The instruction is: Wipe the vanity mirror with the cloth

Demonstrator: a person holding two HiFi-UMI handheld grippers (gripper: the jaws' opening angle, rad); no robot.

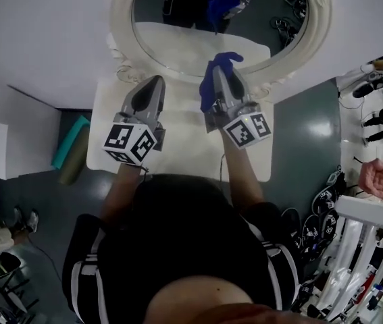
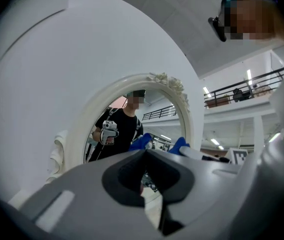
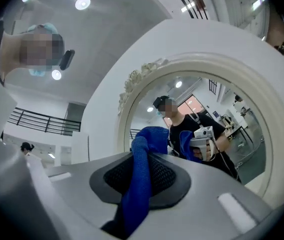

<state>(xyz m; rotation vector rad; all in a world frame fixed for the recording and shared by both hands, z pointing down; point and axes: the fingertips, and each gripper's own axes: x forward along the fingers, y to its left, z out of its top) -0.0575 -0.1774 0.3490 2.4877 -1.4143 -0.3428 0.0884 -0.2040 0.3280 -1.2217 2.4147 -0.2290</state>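
The right hand-held gripper is clamped on a blue cloth, which sticks up past its tips and hangs down between the jaws. It holds the cloth near the lower edge of the oval vanity mirror, which stands in a white ornate frame at the back of the white worktop; whether cloth and glass touch cannot be told. The left hand-held gripper sits just beside it, jaws closed together on nothing, also pointing at the mirror.

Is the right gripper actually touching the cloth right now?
Touching. The right gripper view shows the blue cloth pinched between the right gripper's jaws.
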